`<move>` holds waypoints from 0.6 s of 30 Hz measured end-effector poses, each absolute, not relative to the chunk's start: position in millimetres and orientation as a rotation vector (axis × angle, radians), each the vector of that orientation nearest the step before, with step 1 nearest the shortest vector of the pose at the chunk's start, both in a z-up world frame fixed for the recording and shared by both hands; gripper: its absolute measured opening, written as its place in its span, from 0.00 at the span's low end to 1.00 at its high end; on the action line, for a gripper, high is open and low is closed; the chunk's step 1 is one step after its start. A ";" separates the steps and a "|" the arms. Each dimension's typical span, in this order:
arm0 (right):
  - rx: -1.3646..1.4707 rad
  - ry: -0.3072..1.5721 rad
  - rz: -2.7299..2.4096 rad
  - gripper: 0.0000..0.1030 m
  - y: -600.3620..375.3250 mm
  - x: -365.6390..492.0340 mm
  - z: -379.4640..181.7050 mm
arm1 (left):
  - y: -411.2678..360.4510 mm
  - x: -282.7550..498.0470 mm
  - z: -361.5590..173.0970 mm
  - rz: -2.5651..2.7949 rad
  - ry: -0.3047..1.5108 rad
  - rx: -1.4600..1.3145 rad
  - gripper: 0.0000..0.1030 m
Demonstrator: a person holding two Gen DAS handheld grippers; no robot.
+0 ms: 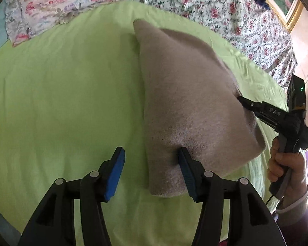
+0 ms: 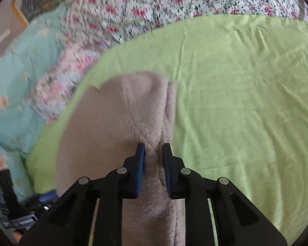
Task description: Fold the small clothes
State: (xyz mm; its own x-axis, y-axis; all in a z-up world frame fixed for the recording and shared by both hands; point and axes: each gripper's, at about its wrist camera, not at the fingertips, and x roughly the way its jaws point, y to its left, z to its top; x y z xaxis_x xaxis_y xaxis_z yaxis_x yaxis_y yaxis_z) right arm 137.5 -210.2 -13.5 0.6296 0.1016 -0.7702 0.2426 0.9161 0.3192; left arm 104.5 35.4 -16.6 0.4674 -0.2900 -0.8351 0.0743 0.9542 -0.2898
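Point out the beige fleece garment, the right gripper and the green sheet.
beige fleece garment point(image 1: 186, 102): left wrist view, middle of its lifted panel.
right gripper point(image 2: 153, 155): right wrist view, midway between fingertips, shut on the fleece.
green sheet point(image 1: 71, 102): left wrist view, bare area.

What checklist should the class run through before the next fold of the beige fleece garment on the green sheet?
1. Right gripper clamps a bunched ridge of the beige fleece garment: ok.
2. Left gripper has hold of the garment: not ok; it is open, with only one pad touching the fabric edge.
3. Garment flat on the green sheet: not ok; the right side is lifted and tented.
4. Bare sheet available beside the garment: ok.
5. Floral bedding apart from the garment: ok.
6. Layers underneath aligned: cannot tell.
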 end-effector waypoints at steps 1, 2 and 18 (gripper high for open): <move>0.402 0.890 -0.089 0.20 -208.9 137.4 -18.2 | 34.9 104.7 -17.9 -0.223 1.067 -0.226 0.53; 0.400 0.882 -0.090 0.20 -210.1 135.4 -18.3 | 35.1 104.7 -17.3 -0.217 1.068 -0.224 0.54; 0.319 0.853 -0.094 0.43 -186.5 36.1 9.3 | 28.1 63.9 -3.7 -0.121 1.025 -0.051 0.81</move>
State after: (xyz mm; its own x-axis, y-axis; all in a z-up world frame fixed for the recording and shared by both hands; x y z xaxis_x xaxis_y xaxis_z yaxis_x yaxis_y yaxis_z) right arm 36.1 -186.5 9.3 0.6571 0.0457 -0.7524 0.2079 0.9485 0.2391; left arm 63.9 28.1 -3.7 0.5133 -0.1249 -0.8491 0.0768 0.9921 -0.0995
